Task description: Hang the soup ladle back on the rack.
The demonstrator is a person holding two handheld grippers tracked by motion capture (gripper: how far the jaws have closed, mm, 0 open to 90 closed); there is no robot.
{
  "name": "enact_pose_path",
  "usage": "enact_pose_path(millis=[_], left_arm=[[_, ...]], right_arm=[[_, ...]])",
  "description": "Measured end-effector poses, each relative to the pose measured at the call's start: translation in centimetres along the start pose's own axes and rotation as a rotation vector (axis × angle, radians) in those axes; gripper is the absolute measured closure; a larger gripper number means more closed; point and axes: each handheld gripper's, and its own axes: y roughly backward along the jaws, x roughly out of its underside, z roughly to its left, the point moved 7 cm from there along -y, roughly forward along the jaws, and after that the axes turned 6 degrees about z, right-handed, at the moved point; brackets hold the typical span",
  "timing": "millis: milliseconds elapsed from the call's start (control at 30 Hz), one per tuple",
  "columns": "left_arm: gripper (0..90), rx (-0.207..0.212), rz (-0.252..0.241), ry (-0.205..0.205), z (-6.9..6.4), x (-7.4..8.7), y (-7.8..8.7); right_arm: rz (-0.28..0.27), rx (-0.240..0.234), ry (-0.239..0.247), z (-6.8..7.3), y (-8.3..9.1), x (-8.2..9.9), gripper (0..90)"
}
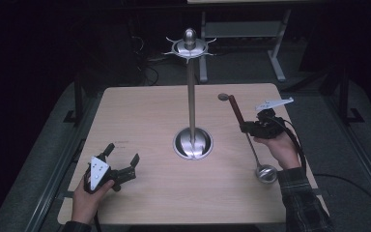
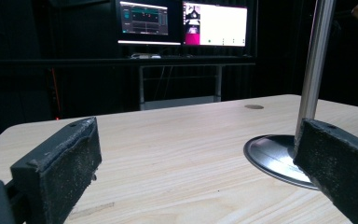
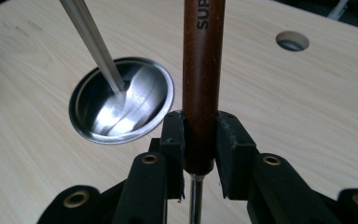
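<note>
A metal stand (image 1: 192, 96) with a round base (image 1: 192, 143) and a hooked crown (image 1: 189, 47) rises from the middle of the table. My right gripper (image 1: 248, 127) is shut on the brown wooden handle (image 3: 202, 79) of a ladle (image 1: 245, 133). The handle tilts up and away while its steel bowl (image 1: 266, 174) hangs low near the person's wrist. Both pads (image 3: 173, 140) press the handle's lower end, above the thin metal shaft. My left gripper (image 1: 123, 157) rests at the front left of the table, open, nothing between its jaws; the stand's base (image 2: 272, 156) lies ahead of it.
The light wooden table (image 1: 145, 121) has a small round hole (image 1: 222, 96) at its back right, behind the ladle's handle. Monitors (image 2: 182, 23) glow in the dark beyond the table's far edge. Dark floor and metal frames surround the table.
</note>
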Motion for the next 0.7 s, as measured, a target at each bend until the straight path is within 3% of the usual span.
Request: enact_pose_path(millis=[167,367,700], left_arm=[[0.2,0.002,-0.003,0.004,0.0,0.0,0.0],[0.3,0.005,0.000,0.006,0.0,0.0,0.0],[0.2,0.000,-0.001,0.002,0.1,0.0,0.0]], right_arm=[[-0.059,-0.002,0.000,0.1,1.4,-0.4,73.6],[-0.175,-0.053,0.013,0.2,3.1,-1.2,73.6],[-0.267,-0.084,0.040,1.2,4.5,-2.2,73.5]])
